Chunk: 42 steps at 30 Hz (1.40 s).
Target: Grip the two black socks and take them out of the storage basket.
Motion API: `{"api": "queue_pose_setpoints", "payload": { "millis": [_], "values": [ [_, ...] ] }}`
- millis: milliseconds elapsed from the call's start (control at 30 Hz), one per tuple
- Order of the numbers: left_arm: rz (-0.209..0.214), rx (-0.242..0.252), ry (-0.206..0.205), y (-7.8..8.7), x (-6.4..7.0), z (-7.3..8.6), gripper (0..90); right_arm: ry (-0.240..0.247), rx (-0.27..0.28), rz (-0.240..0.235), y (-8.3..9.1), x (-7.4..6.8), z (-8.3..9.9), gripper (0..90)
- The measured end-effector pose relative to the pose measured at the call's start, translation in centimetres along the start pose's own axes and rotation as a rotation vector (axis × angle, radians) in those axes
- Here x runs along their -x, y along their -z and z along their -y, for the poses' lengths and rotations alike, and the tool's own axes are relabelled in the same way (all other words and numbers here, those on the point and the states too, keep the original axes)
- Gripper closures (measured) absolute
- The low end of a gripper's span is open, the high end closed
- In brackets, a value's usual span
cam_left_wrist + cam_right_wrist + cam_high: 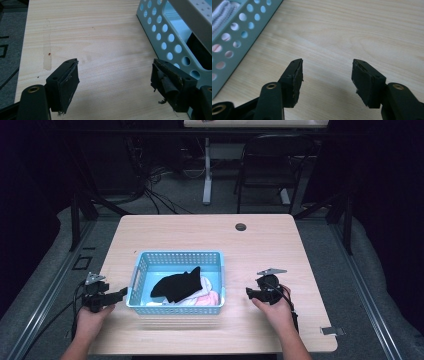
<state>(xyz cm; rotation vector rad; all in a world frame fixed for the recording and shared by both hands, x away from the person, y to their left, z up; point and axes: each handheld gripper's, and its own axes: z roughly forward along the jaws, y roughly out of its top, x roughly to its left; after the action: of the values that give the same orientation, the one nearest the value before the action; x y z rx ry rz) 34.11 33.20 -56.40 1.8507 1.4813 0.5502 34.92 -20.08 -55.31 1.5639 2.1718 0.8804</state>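
From the high view, the blue perforated basket [176,282] sits on the bench [210,235] between your two hands, holding a black garment [177,286] draped over pale pink and white cloth [207,296]. Your left gripper [107,296] lies just beside the basket's left wall, jaws pointing toward it; your right gripper [252,293] stands a little farther off its right wall, also pointing inward. The garment's long axis runs roughly left to right, its bulk left of centre, so I judge your left hand the nearer. In the left gripper view, the left gripper [115,78] has its jaws wide apart and empty over bare wood, the basket [170,42] to their right. In the right gripper view, the right gripper [327,77] has its jaws likewise apart and empty, with the basket [239,27] up and to their left.
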Motion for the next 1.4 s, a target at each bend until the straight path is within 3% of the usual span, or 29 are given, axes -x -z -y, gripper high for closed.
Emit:
{"api": "queue_pose_setpoints", "payload": {
  "millis": [100, 333, 700, 800, 967, 1067, 1167, 1400],
  "values": [
    [0.002, 0.001, 0.000, 0.0, 0.0, 0.0, 22.3, -0.007, 0.032, 0.002, 0.1, 0.2, 0.0, 44.8],
    [0.001, -0.001, -0.002, 0.0, 0.1, -0.1, 22.3, -0.084, 0.001, -0.040, 0.1, 0.6, 0.2, 50.6],
    [0.003, -0.001, -0.004, 0.2, 0.1, -0.1, 22.3, -0.105, -0.060, -0.036, 0.2, 0.7, -0.3, 50.0],
    [0.007, -0.003, -0.008, 0.2, 0.1, -0.1, 22.3, -0.101, -0.102, -0.016, 0.6, 0.8, -1.3, 50.0],
    [0.004, -0.007, -0.007, 0.1, 0.2, -0.1, 22.3, -0.075, -0.132, -0.021, 1.7, 0.8, -3.4, 50.5],
    [0.006, -0.003, -0.005, 0.0, 0.2, -0.1, 22.3, -0.059, -0.124, -0.042, 3.1, 0.2, -6.1, 53.0],
    [0.004, -0.008, -0.010, -0.1, 0.3, -0.2, 22.3, -0.052, -0.130, -0.070, 3.8, -0.9, -8.2, 54.6],
    [0.004, -0.009, -0.010, -0.1, 0.3, -0.2, 22.3, 0.036, -0.167, -0.128, 3.9, -5.3, -12.3, 56.6]
  ]
}}
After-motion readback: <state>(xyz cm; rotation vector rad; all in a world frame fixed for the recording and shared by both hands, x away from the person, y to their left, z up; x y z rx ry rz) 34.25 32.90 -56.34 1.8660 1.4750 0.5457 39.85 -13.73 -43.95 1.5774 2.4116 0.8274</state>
